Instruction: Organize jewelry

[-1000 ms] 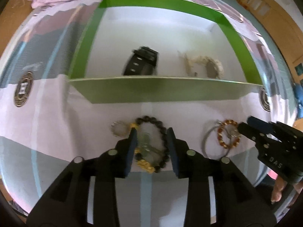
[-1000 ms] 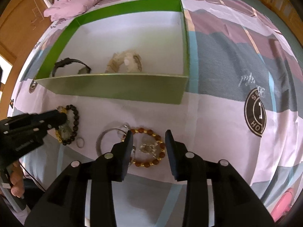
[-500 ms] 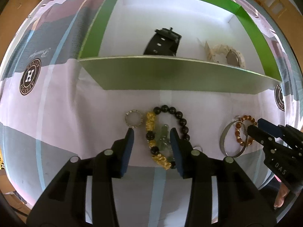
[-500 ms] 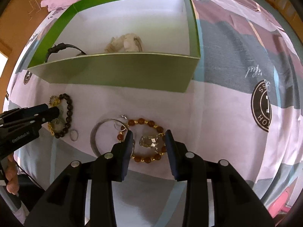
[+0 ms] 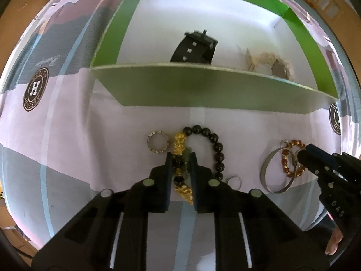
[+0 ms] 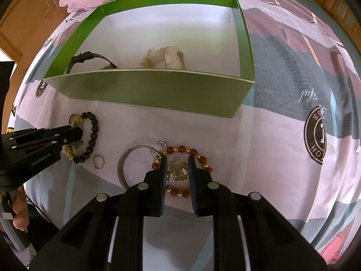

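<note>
Jewelry lies on the patterned bedspread (image 6: 282,135), and beyond our fingertips stands the green box (image 5: 203,94) holding a black watch (image 5: 194,49) and a pale bracelet (image 5: 270,64). Our left gripper (image 5: 181,160), jaws just closed in, pinches the black-and-gold bead bracelet (image 5: 216,146). Our right gripper (image 6: 177,160) has likewise closed onto the silvery piece (image 6: 178,171) inside the amber bead bracelet (image 6: 191,152), a silver bangle (image 6: 123,164) just left of it.

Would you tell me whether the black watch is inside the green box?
Inside: the black watch lies on the white floor of the green box, behind its front wall.
</note>
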